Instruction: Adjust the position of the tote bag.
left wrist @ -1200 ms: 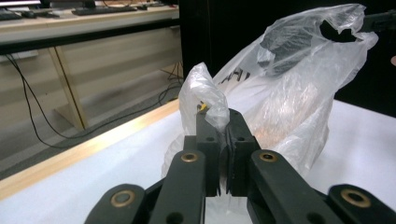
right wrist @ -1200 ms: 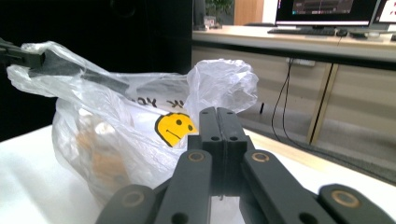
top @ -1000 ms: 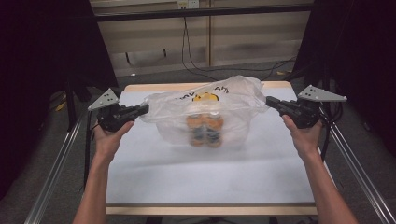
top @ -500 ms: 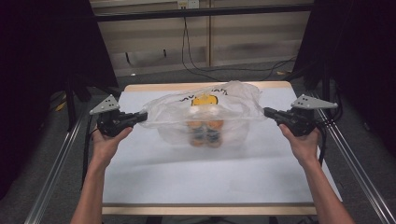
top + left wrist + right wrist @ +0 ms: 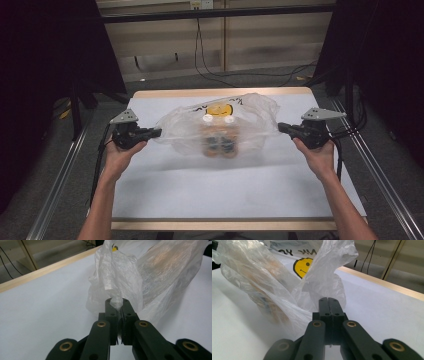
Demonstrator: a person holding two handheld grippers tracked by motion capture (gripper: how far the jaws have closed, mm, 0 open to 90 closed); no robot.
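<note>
- Both grippers, left gripper (image 5: 156, 133) and right gripper (image 5: 283, 128), are clamped tight on the plastic bag (image 5: 220, 127) handles.
- I'd lower evenly, keeping the orange contents (image 5: 220, 140) upright.

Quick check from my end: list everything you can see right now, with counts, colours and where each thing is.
plastic bag: one, clear with a yellow smiley print, mid-table, stretched between the two grippers
contents of the bag: orange and dark, blurred, count unclear, low in the bag's middle
table: one, white top with a pale wood edge, centre
cables: black, on the floor beyond the table
left gripper: one, black, shut on the bag's left handle
right gripper: one, black, shut on the bag's right handle
hands: two, left hand, right hand, each holding a gripper
</note>
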